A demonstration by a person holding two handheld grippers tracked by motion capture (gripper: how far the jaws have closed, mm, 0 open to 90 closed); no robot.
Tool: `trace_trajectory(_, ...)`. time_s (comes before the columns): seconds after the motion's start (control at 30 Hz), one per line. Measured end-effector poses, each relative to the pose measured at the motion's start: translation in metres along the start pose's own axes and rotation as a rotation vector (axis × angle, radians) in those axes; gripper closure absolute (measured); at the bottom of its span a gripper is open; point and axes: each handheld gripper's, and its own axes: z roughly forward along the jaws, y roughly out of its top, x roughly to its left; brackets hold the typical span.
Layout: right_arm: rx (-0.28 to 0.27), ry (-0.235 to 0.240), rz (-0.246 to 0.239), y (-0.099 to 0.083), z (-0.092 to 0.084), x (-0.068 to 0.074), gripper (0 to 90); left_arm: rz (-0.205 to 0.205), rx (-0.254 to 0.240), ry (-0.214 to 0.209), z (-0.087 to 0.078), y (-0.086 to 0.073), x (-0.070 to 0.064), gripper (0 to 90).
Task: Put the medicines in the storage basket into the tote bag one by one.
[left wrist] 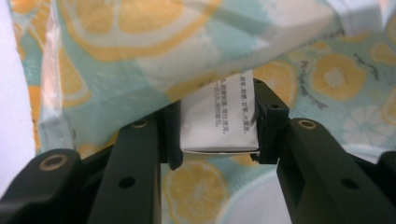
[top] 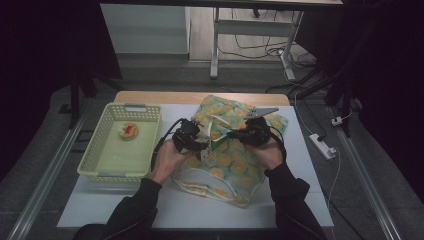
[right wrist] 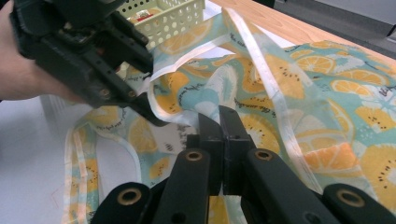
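My left gripper (left wrist: 217,140) has its jaws clamped on a small white carton (left wrist: 218,122), at the mouth of the lemon-print bag (top: 227,150) mid-counter; my right gripper (right wrist: 219,122), jaws fully closed, pinches the bag's fabric to hold it open.

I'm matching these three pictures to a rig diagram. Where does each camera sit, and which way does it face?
High view: above the person's side, looking forward and down on the table; both forearms and grippers show.
Left gripper view: rides the left gripper, looking along its jaws, clamped on a white carton at the lemon-print bag.
Right gripper view: rides the right gripper, jaws shut on bag fabric, facing the left gripper and yellow basket.
Shared: all three show the bag.
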Motion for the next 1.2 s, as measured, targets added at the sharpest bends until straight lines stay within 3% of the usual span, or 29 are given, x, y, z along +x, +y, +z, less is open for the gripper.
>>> trace_trajectory(0.5, 0.015, 0.009, -0.005, -0.001, 0.005, 0.002, 89.7, -0.061, -0.040, 0.046, 0.014, 0.014, 0.015, 61.1)
trace_trajectory(0.77, 0.016, 0.009, -0.004, -0.001, 0.005, 0.002, 89.7, -0.071, -0.058, 0.084, 0.021, 0.021, 0.018, 61.0)
trace_trajectory(0.97, 0.015, 0.006, -0.003, -0.001, 0.005, 0.001, 89.6, -0.043, -0.075, 0.092, 0.022, 0.021, 0.017, 59.0)
trace_trajectory(1.2, 0.009, 0.001, -0.001, -0.002, 0.004, 0.000, 89.6, -0.002, -0.086, 0.067, 0.012, 0.016, 0.010, 46.5)
